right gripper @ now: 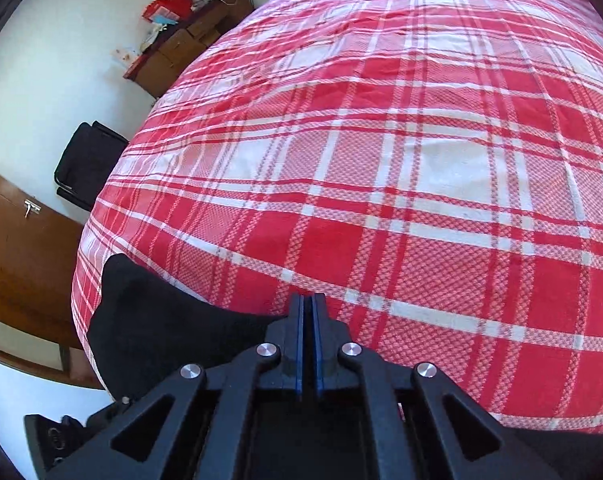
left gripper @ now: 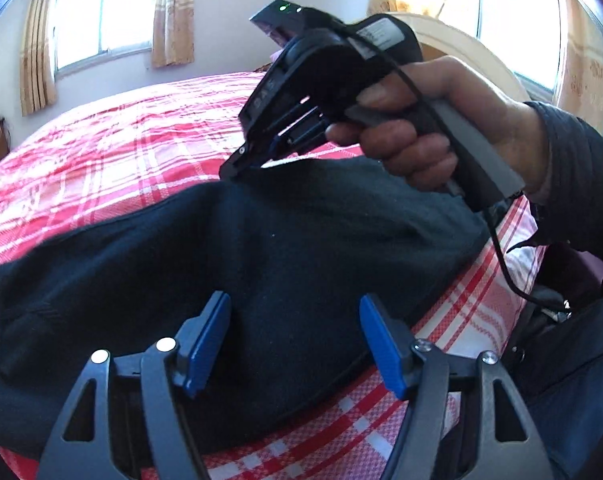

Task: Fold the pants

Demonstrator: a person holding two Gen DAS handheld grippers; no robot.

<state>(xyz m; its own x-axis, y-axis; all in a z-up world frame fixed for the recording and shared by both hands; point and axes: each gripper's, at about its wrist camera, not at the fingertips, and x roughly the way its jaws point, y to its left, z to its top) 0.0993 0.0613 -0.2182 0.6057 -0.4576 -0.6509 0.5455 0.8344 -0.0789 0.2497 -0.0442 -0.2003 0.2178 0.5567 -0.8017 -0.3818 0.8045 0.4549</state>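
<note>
Dark pants (left gripper: pixel 285 256) spread across red plaid bedspread (left gripper: pixel 101 148), lifted into a peak toward 12 o'clock; right gripper (left gripper: pixel 237 166) clamped tight on that fabric edge, held by right hand (left gripper: pixel 429 128); left gripper (left gripper: pixel 297 344) spread wide just above cloth at 6 o'clock

Dark navy pants (left gripper: pixel 261 248); red-and-white plaid bed cover (right gripper: pixel 401 160). Blue pads (left gripper: pixel 205 344) on black left tool (left gripper: pixel 297 344). Yellow-tan curtains (left gripper: pixel 173 12).
</note>
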